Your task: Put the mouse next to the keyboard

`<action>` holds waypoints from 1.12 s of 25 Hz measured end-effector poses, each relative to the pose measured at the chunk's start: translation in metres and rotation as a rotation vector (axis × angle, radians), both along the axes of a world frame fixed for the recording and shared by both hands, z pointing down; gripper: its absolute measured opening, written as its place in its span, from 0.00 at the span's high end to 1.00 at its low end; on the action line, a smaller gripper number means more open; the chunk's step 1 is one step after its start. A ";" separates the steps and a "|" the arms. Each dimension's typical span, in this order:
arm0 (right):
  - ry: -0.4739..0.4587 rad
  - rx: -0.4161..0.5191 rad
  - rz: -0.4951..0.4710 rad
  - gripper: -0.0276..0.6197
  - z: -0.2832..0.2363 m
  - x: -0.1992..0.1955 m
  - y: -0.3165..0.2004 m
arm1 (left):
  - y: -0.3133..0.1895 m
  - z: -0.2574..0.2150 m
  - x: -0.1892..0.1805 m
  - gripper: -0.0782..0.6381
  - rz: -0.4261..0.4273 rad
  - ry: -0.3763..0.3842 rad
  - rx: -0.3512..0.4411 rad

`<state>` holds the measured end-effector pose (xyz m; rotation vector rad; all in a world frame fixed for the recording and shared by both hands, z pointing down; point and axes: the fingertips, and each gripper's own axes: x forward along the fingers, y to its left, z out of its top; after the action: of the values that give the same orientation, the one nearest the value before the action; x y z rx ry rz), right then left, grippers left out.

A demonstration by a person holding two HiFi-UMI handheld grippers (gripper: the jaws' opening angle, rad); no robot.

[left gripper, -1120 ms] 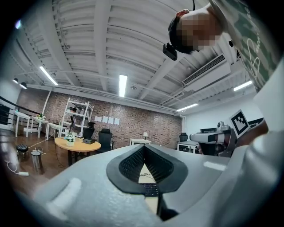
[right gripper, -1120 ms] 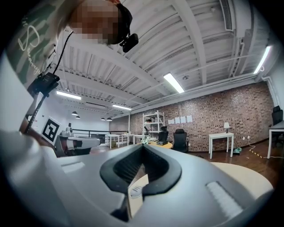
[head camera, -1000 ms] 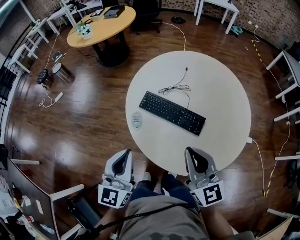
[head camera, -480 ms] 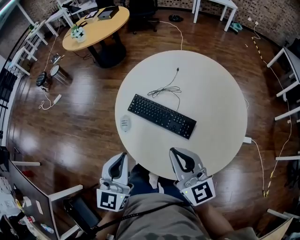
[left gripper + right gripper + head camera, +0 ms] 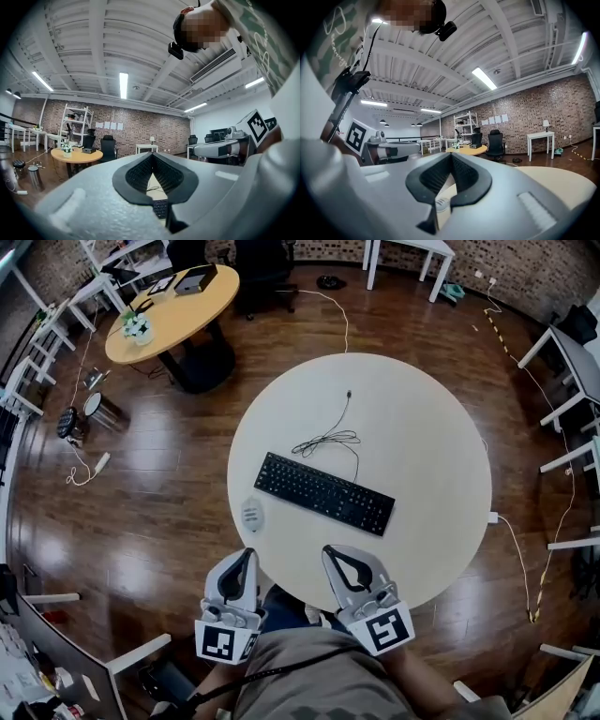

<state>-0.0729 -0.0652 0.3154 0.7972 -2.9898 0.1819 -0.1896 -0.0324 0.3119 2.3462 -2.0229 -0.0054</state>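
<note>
Pale mouse [image 5: 252, 514] lies apart frm keyboard [image 5: 323, 493]; L gripper [image 5: 246, 555], R gripper [image 5: 330, 551] both closed, empty.

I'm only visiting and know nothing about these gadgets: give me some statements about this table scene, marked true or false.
1. The flat black keyboard lies on the round white table. True.
2. The small pale oval mouse touches the keyboard. False: it lies apart from it, near the table's left edge in the head view.
3. The right gripper holds the mouse. False: its jaws are shut on nothing.
4. The keyboard's thin black cable ends loose on the tabletop. True.
5. The left gripper is wide open. False: its jaws are shut.
</note>
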 end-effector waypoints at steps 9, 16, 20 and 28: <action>0.080 -0.064 0.026 0.95 0.035 -0.057 -0.015 | -0.011 0.030 -0.044 0.89 -0.015 0.061 -0.037; 0.219 -0.169 0.028 0.73 0.099 -0.114 -0.024 | -0.020 0.036 -0.090 0.89 0.000 0.068 -0.039; 0.296 -0.237 0.011 0.64 0.148 -0.139 -0.024 | -0.023 0.041 -0.108 0.89 0.006 0.084 -0.046; 0.401 -0.373 0.047 0.61 0.218 -0.182 -0.038 | -0.025 0.051 -0.127 0.89 0.036 0.121 -0.063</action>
<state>-0.2546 -0.1031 0.5334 0.7529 -2.4611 0.4986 -0.3163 -0.0571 0.3625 2.2853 -1.8969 -0.0792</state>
